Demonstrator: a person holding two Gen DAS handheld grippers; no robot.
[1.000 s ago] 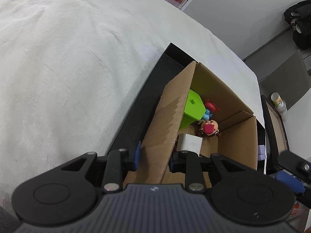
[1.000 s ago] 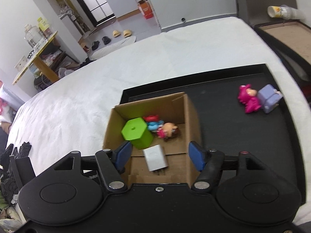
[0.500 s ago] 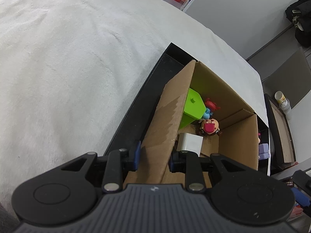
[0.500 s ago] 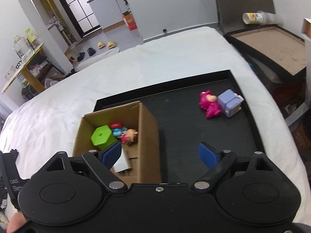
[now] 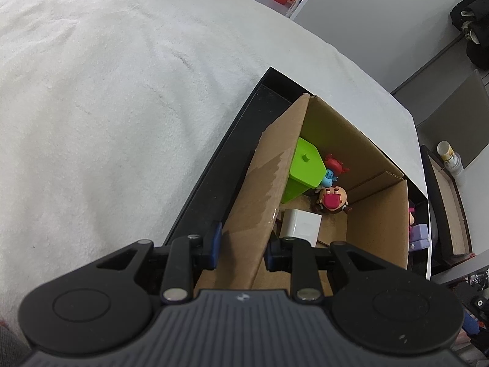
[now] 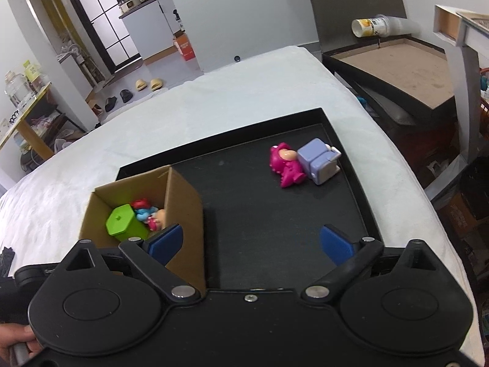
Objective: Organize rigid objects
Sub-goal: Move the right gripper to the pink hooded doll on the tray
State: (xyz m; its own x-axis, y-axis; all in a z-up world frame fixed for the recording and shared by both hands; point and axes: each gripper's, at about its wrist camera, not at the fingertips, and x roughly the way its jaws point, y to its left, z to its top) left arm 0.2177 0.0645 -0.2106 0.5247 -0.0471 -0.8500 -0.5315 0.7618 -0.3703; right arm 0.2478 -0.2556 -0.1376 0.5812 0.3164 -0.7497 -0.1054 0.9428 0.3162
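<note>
We see a white bed w/ a black tray on it. Box sits at tray's left end; our left gripper clamps its wall. Right gripper, jaws opening, nothing between. Pink toy & lilac block touch, far right on tray.

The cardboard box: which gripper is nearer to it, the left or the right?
Left. The left gripper is clamped on the wall of the cardboard box; the right gripper, jaws opening and empty, is beside it over the black tray.
</note>
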